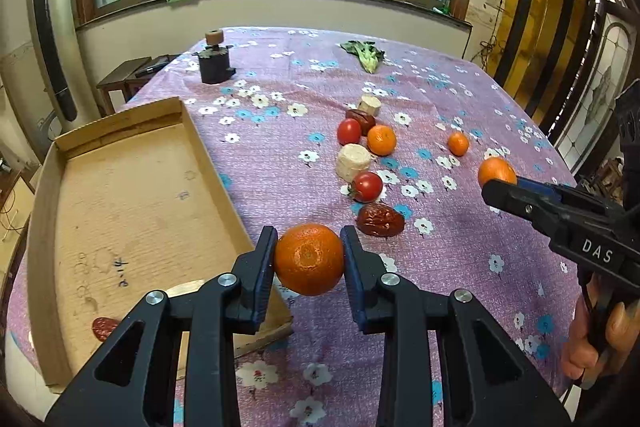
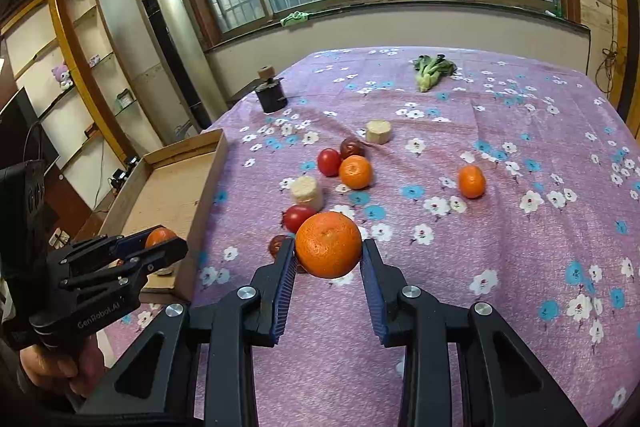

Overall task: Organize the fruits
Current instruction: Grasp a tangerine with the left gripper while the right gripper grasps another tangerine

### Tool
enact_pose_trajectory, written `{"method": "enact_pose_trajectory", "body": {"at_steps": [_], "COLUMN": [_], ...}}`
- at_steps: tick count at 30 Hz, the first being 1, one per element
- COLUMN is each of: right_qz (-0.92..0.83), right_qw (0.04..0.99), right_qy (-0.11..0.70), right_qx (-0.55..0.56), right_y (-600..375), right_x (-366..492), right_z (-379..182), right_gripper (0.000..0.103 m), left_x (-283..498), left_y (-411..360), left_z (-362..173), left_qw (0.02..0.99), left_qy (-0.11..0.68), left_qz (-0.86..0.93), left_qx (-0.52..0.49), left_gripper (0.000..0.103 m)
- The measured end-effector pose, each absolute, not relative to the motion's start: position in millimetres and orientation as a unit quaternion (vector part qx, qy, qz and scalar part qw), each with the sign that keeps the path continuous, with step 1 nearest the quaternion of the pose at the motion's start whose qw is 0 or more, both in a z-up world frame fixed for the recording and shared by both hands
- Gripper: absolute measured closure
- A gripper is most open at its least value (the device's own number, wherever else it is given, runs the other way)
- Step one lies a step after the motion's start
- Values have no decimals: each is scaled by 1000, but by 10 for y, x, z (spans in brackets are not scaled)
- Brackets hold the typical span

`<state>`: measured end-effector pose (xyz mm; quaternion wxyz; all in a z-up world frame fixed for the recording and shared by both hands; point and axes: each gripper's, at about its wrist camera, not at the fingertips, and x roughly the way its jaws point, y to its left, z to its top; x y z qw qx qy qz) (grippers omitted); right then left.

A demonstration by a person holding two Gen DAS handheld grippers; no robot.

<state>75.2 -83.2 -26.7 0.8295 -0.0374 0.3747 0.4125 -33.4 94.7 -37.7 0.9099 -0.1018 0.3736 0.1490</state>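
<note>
My left gripper (image 1: pixel 309 233) is shut on an orange (image 1: pixel 309 261), held above the near right corner of a shallow cardboard tray (image 1: pixel 120 187). My right gripper (image 2: pixel 329 243) is shut on a second orange (image 2: pixel 328 247), lifted over the flowered cloth. Each gripper shows in the other's view: the right gripper (image 1: pixel 486 187) at the right edge, the left gripper (image 2: pixel 180 247) beside the tray (image 2: pixel 180 179). Two smaller oranges (image 2: pixel 355 171) (image 2: pixel 472 181), two tomatoes (image 2: pixel 329 161) (image 2: pixel 298 218) and red dates (image 1: pixel 380 220) (image 1: pixel 362 119) lie on the cloth.
Two pale cut cylinders (image 1: pixel 352 161) (image 1: pixel 370 105) sit among the fruit. A leafy green (image 1: pixel 366 55) and a black block with a wooden knob (image 1: pixel 214 61) stand far back. A red date (image 1: pixel 105 327) lies in the tray's near end. A hand (image 1: pixel 588 339) grips the right handle.
</note>
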Motion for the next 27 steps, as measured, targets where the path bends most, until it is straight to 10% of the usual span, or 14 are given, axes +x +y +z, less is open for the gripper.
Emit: {"method": "enact_pose_trajectory", "body": {"at_steps": [27], "right_qz": [466], "right_qw": [805], "right_qy": [362], "right_qx": [-68], "right_y": [-372], "right_x": [372], "right_z": [-187], "right_gripper": [70], "left_x": [-701], "left_y": [1319], "left_z": [-371], "left_qw": [903], "left_qy": [362], "left_qz": [194], "left_qx": [-127], "left_gripper": [74]}}
